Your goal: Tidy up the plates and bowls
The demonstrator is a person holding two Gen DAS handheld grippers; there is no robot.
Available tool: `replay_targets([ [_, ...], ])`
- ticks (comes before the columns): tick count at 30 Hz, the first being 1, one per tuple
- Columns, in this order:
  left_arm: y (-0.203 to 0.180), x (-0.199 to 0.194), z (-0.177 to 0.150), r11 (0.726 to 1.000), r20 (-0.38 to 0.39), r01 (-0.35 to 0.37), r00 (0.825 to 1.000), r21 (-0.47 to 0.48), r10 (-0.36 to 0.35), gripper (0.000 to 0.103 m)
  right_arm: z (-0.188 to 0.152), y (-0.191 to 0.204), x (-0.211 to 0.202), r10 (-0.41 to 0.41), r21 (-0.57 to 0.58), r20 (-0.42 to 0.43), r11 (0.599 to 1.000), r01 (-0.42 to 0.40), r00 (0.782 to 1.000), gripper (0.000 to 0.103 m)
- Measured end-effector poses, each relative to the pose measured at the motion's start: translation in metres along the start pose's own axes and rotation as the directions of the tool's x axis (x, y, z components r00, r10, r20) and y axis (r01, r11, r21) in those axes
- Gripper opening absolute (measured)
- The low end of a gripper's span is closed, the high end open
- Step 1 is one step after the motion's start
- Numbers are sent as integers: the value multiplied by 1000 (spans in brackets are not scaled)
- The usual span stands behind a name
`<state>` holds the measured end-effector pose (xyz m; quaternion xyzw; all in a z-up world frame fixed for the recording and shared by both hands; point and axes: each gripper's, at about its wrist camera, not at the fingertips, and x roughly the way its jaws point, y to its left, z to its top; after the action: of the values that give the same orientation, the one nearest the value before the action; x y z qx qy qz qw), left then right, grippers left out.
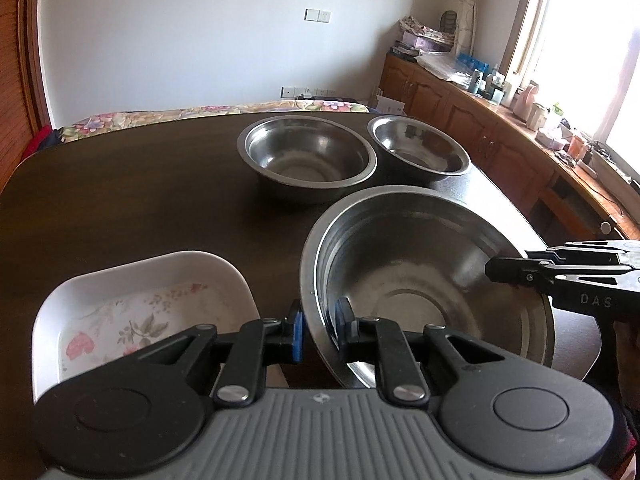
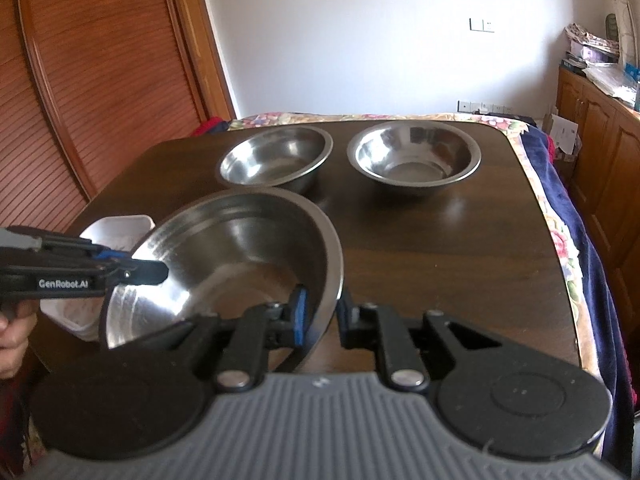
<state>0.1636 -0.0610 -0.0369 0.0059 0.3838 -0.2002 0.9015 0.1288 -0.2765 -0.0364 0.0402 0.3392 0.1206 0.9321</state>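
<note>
A large steel bowl (image 1: pixel 420 272) (image 2: pixel 240 248) sits near the front of the dark wooden table (image 1: pixel 120 200) and looks slightly tilted. My left gripper (image 1: pixel 320 324) is shut on its left rim, one blue pad inside the wall and one outside. On the opposite rim my right gripper (image 2: pixel 322 310) is shut the same way. Each gripper shows in the other's view, the right gripper (image 1: pixel 496 270) and the left gripper (image 2: pixel 160 272). Two smaller steel bowls (image 1: pixel 308 156) (image 1: pixel 420 148) stand side by side further back. A white flowered dish (image 1: pixel 140 280) lies left of the large bowl.
Behind the table is a bed with a flowered cover (image 2: pixel 560 240). Wooden cabinets (image 1: pixel 480 120) loaded with clutter run along the right under a window. A slatted wooden door (image 2: pixel 100 80) stands at the left. A person's hand (image 2: pixel 12 332) grips the left tool.
</note>
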Motion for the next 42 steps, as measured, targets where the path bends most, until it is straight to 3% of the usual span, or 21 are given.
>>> replay_targets([
  [5, 0, -1, 0, 1000, 4, -7, 1000, 5, 7, 28, -1, 1, 2, -7, -5, -1, 1000, 7, 1000, 19],
  [8, 1, -2, 1, 1000, 13, -19, 1000, 4, 19, 44, -1, 0, 2, -9, 2, 4, 1000, 9, 1000, 33],
  [11, 3, -3, 3, 1000, 18, 0, 1000, -3, 0, 50, 1, -3, -2, -5, 11, 23, 1000, 5, 1000, 44],
  [15, 0, -8, 5, 1000, 35, 5, 999, 0, -5, 64, 2, -6, -9, -8, 9, 37, 1000, 8, 999, 45],
  [26, -8, -26, 16, 1000, 85, 26, 996, 9, -26, 73, 8, -6, -29, -2, -9, 90, 1000, 3, 996, 47],
  [32, -18, -44, 25, 999, 150, -13, 989, 50, 5, 81, 12, -2, -45, -8, -34, 138, 999, 13, 990, 57],
  [38, -23, -60, 29, 997, 205, -39, 978, 68, 24, 92, 15, 0, -56, -10, -44, 175, 999, 18, 985, 59],
  [42, -25, -68, 28, 995, 239, -64, 970, 76, 45, 94, 16, 1, -61, -6, -57, 185, 998, 17, 983, 60],
])
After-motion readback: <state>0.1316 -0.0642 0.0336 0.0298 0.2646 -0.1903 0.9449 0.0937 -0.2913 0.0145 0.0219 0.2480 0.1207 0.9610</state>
